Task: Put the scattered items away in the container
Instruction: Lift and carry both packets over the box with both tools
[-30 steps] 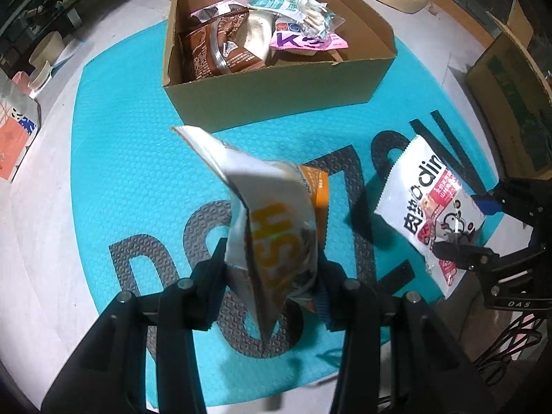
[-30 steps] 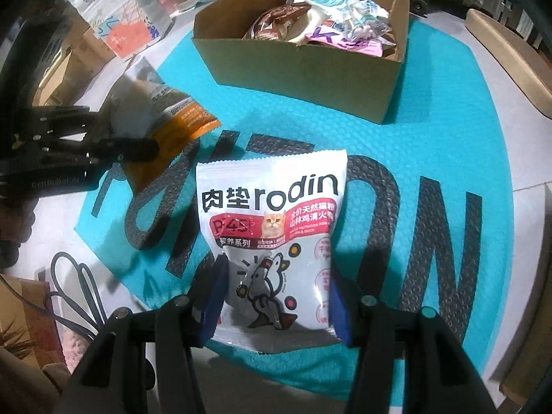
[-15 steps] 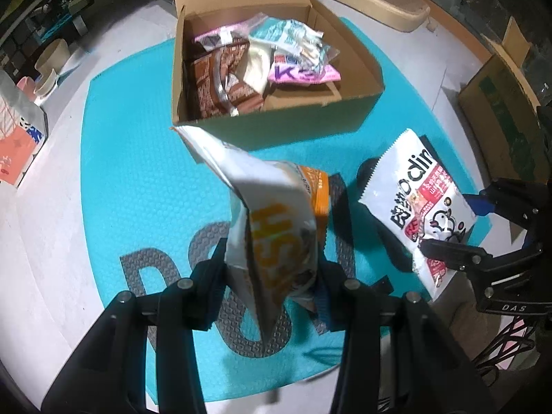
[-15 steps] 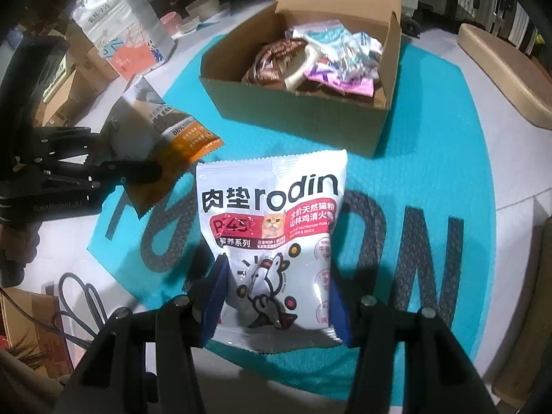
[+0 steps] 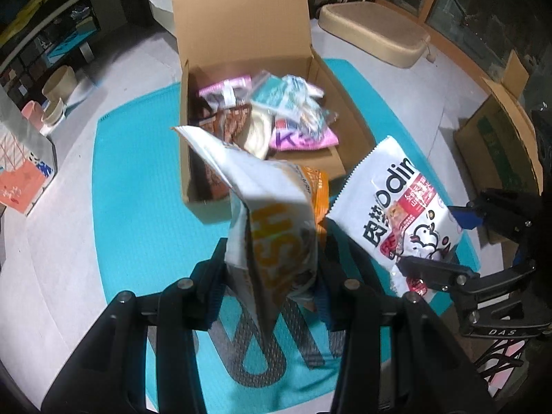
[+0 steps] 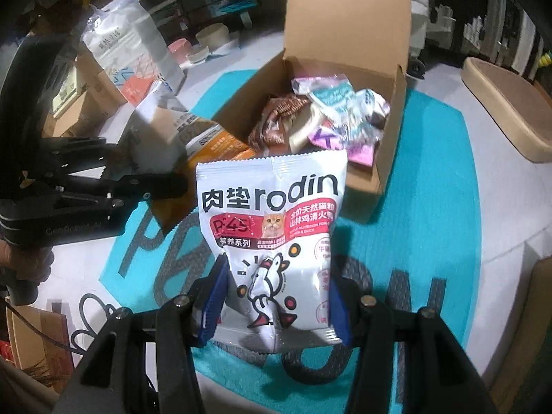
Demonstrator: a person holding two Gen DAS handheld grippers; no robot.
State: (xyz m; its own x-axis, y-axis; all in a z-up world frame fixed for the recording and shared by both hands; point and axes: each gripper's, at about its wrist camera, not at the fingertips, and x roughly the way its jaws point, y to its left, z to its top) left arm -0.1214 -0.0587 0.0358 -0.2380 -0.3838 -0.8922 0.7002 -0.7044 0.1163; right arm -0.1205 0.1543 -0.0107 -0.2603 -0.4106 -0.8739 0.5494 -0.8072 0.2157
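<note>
Cardboard box (image 5: 262,186) sits open on the teal mat (image 5: 138,214), so I hold both packets off the mat toward it: left gripper (image 5: 272,296) clamped on the orange pouch (image 5: 276,227), right gripper (image 6: 276,307) clamped on the white rodin bag (image 6: 272,227).
</note>
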